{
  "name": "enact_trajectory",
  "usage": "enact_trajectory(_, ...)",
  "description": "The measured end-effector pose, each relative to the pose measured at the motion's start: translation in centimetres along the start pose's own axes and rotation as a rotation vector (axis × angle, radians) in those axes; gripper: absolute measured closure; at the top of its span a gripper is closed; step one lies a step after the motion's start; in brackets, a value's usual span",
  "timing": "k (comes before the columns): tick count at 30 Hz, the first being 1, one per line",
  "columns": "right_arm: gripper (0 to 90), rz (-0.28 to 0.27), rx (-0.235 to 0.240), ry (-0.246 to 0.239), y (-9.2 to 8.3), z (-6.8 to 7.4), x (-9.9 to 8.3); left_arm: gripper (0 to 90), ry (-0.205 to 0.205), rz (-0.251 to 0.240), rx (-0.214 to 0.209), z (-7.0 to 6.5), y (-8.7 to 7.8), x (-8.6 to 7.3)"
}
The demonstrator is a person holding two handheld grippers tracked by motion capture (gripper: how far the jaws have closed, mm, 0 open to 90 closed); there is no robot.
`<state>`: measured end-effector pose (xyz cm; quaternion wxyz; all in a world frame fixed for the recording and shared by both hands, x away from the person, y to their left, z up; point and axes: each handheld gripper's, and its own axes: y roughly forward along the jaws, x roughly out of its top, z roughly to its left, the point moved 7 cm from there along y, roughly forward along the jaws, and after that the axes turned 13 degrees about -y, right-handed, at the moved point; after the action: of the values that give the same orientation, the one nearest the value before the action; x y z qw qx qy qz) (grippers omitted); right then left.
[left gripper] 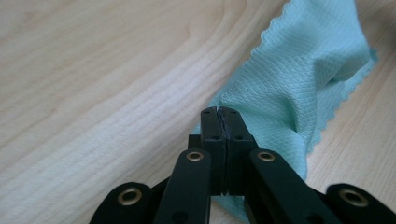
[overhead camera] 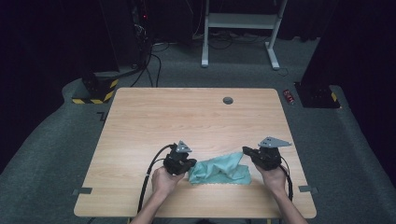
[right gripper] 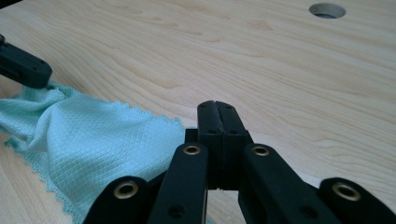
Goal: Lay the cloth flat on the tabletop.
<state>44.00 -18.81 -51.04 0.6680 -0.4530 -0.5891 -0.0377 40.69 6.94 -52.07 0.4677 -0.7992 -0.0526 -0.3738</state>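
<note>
Both pairs of black jaws are pressed together on opposite ends of a mint-green cloth (overhead camera: 219,171), each pinching an edge of the fabric. In the left gripper view, the left gripper (left gripper: 218,112) has its jaws closed flush, the cloth's scalloped hem caught between the tips and the waffle-textured fabric rising in a fold just beyond and to the right of them. In the right gripper view, the right gripper (right gripper: 217,106) shows jaws shut tight as well, the cloth running from under them away to the left, where the other gripper's black tip sits on its far corner. From the high view, the cloth lies bunched and stretched between the two pairs of jaws, near the front edge of the light wooden tabletop (overhead camera: 187,116). A round cable hole (overhead camera: 228,100) sits well beyond the jaws, toward the far edge.
</note>
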Motion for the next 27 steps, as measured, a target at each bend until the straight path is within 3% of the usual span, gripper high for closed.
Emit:
enact_trajectory(3, 90.0, -0.008, -0.010, -0.011, -0.4, -0.3, 0.3, 89.5, -0.019, -0.045, -0.026, 0.2, -1.1, 0.7)
enact_trajectory(6, 90.0, -0.012, -0.016, -0.012, -0.8, -0.6, 0.5, 89.5, -0.023, -0.059, -0.028, 0.4, -1.7, 1.1)
enact_trajectory(11, 90.0, 0.007, -0.019, -0.015, -0.8, -0.7, 0.4, 88.7, -0.003, 0.025, 0.012, 1.1, -0.6, -0.3)
enact_trajectory(12, 90.0, 0.017, -0.019, -0.022, -0.6, -0.7, 0.2, 87.8, -0.018, 0.039, 0.015, 1.3, -0.3, -0.7)
enact_trajectory(15, 90.0, 0.042, -0.015, -0.020, -0.1, -0.6, -0.5, 77.4, -0.053, 0.032, 0.018, 1.7, -0.1, -1.2)
enact_trajectory(18, 90.0, 0.047, -0.013, -0.026, 0.0, -0.5, -0.7, 64.1, -0.064, 0.005, 0.012, 1.2, -0.6, -0.9)
enact_trajectory(22, 90.0, 0.043, -0.015, -0.027, -0.1, -0.5, -0.5, 54.1, -0.049, -0.009, 0.010, 0.3, -0.8, -0.5)
enact_trajectory(25, 90.0, 0.042, -0.015, -0.027, 0.0, -0.4, -0.4, 54.7, -0.029, 0.020, 0.032, 0.0, 0.1, -0.6)
enact_trajectory(27, 90.0, 0.042, -0.015, -0.036, 0.0, -0.4, -0.4, 60.6, -0.002, 0.033, 0.058, -0.2, 0.8, -0.9)
